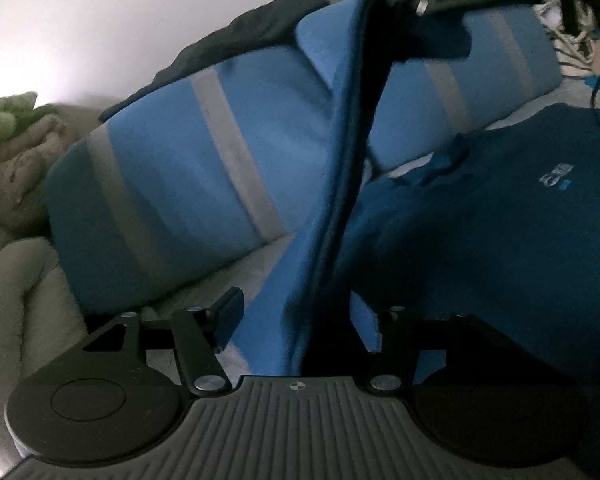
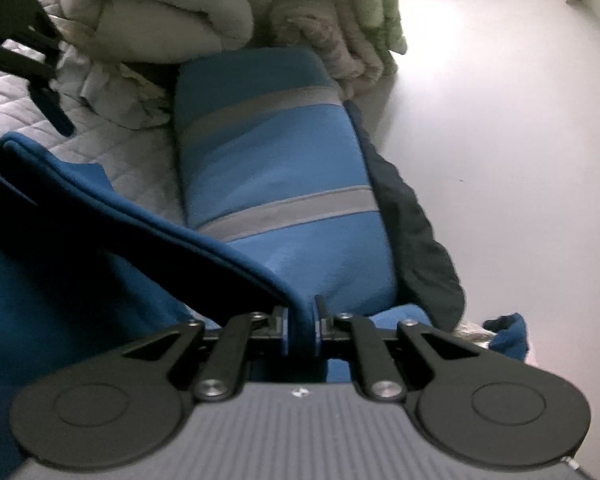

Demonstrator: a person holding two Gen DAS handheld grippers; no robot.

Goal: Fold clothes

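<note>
Slippage worries us: our right gripper [image 2: 300, 322] pinches only the blue garment's [image 2: 148, 220] hem at 6 o'clock, left gripper [image 1: 300, 320] fingers gape, fabric loose between.

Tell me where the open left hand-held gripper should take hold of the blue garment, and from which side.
Take the dark-trimmed hem running taut from the right hand-held gripper, which is shut on it. The left hand-held gripper already straddles that edge with its jaws apart; probably close there, coming straight along the fabric, since the raised edge stands clear of the bedding.
</note>
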